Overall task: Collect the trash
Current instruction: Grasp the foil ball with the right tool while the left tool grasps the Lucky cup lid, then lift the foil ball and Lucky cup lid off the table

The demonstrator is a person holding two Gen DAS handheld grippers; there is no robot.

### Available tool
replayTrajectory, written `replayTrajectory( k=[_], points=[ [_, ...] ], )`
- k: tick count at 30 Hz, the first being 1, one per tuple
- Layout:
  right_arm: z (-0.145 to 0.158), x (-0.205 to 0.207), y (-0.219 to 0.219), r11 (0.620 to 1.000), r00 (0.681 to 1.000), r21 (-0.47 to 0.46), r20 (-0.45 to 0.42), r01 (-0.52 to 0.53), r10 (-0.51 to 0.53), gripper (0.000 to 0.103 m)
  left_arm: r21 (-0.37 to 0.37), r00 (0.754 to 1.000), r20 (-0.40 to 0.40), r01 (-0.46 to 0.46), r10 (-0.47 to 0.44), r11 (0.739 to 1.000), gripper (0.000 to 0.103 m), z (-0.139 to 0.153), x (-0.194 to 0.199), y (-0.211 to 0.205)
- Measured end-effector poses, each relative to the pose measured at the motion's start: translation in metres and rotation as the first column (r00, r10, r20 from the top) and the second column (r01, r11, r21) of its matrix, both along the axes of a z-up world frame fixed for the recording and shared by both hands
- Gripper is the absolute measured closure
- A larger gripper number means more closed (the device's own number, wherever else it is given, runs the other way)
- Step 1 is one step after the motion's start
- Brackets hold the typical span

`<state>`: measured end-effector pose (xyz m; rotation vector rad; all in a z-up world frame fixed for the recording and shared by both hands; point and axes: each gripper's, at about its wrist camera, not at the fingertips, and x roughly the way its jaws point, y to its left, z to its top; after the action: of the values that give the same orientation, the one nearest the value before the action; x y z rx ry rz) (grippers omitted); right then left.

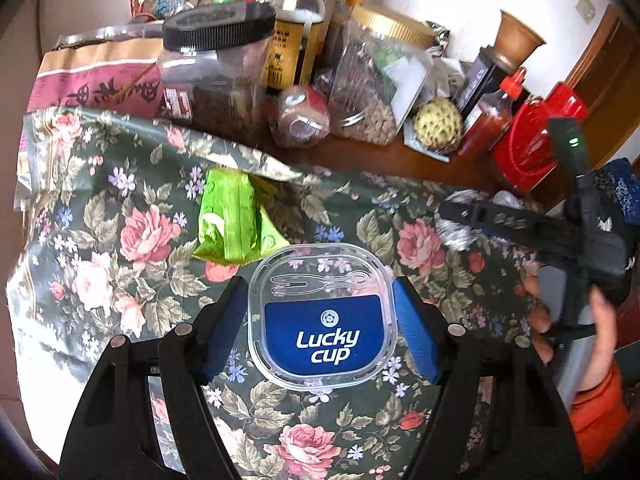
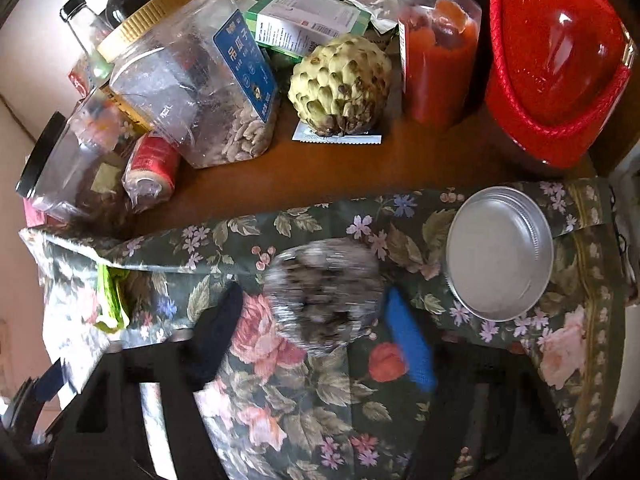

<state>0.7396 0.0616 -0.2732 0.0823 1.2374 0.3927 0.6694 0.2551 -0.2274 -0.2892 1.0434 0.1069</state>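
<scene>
The left gripper (image 1: 320,316) holds a clear plastic lid (image 1: 322,316) printed "Lucky cup" on a blue label, its blue pads (image 1: 414,332) pressed against the lid's two opposite sides. The lid carries a moulded clear fork along its upper edge and sits above the floral cloth (image 1: 120,240) that covers the near part of the table.

A crumpled green wrapper (image 1: 234,222) lies on the cloth just beyond the lid, partly under a raised fold of fabric.

The right gripper (image 2: 316,340) points steeply down at a crumpled ball of foil (image 2: 326,294), which is blurred. The ball lies between the two fingers; the jaws stand at a middling width, and gaps show between the ball and each pad, so no grip is made. In the left wrist view the same gripper appears at the right edge, carried by a hand (image 1: 576,332) in an orange sleeve (image 1: 600,412).

A round silver metal lid (image 2: 500,254) rests flat on the cloth just to the right of the foil ball, apart from it.

Beyond the cloth, on bare wood (image 2: 320,168), stand a gold-capped clear jar of seeds (image 2: 192,76), a custard apple (image 2: 340,88), a bottle of red sauce (image 2: 440,48) and a red container (image 2: 556,60). A black-lidded jar (image 2: 60,172) leans at the left.
</scene>
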Motion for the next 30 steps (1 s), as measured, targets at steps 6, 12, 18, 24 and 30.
replayTrajectory(
  k=[6,12,18,24,30],
  points=[
    [0.026,-0.025,0.002,0.999,0.994,-0.01,0.093,-0.051,0.052,0.053,0.004,0.997,0.062,0.035,-0.035,0.999,0.031,0.025,0.004,-0.009],
    [0.069,-0.057,-0.025,0.997,0.984,0.024,0.165,-0.073,0.069,0.053,-0.013,0.989,0.144,0.046,-0.044,0.999,0.031,0.064,-0.004,-0.03],
    [0.127,-0.086,-0.065,0.99,0.967,0.098,0.243,-0.103,0.077,0.053,0.021,0.966,0.257,0.029,-0.034,0.999,0.031,0.111,-0.033,-0.068],
    [0.184,-0.128,-0.109,0.977,0.922,0.138,0.375,-0.16,0.097,0.053,0.033,0.931,0.363,-0.032,0.018,0.999,0.031,0.155,-0.081,-0.111],
    [0.214,-0.165,-0.142,0.964,0.88,0.144,0.455,-0.222,0.135,0.053,0.034,0.904,0.422,-0.087,0.064,0.996,0.031,0.182,-0.132,-0.149]
  ],
)
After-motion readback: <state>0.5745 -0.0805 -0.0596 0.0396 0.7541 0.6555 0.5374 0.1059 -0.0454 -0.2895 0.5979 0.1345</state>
